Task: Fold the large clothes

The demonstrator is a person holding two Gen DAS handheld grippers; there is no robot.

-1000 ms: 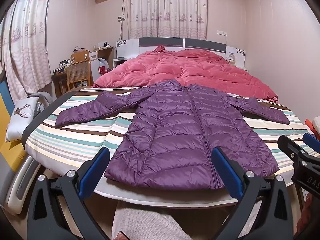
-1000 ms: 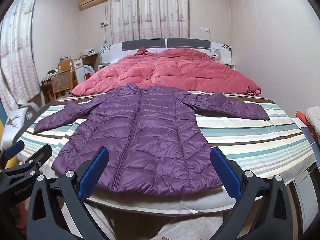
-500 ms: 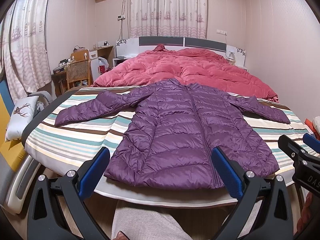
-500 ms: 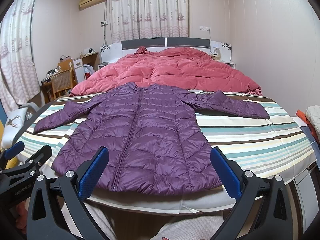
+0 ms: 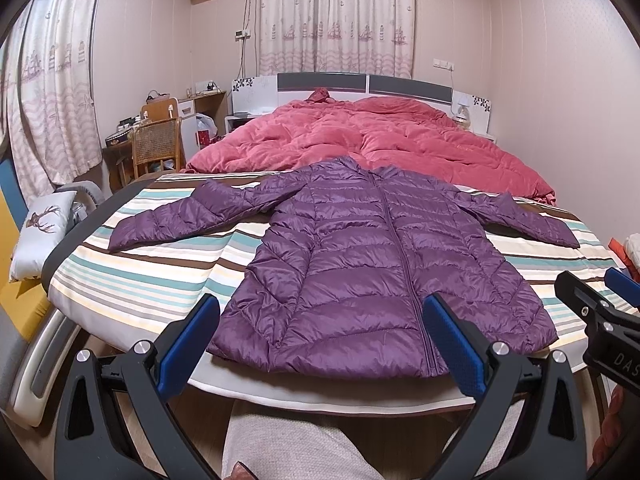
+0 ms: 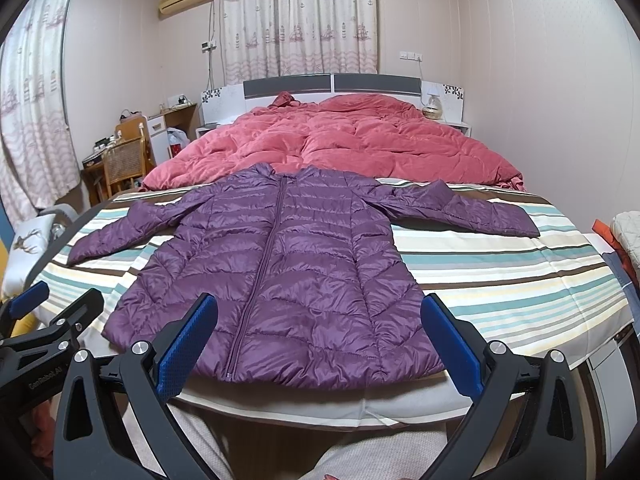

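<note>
A purple quilted puffer jacket [image 5: 360,264] [image 6: 280,272] lies flat and zipped on the striped bed sheet [image 5: 152,280] [image 6: 500,280], both sleeves spread out, hem toward me. My left gripper [image 5: 320,340] hovers open just short of the hem, its blue pads wide apart with nothing between them. Off the hem's right half my right gripper [image 6: 320,340] is held open and empty. In the left wrist view the right gripper [image 5: 600,312] shows at the right edge; in the right wrist view the left gripper [image 6: 52,312] shows at the left edge.
A red duvet [image 5: 380,140] is bunched on the far half of the bed below the headboard [image 5: 360,82]. A wicker chair [image 5: 156,148] and a desk stand at the left. A deer-print pillow [image 5: 38,232] lies at the bed's left side. A person's light trousers [image 5: 288,448] fill the bottom.
</note>
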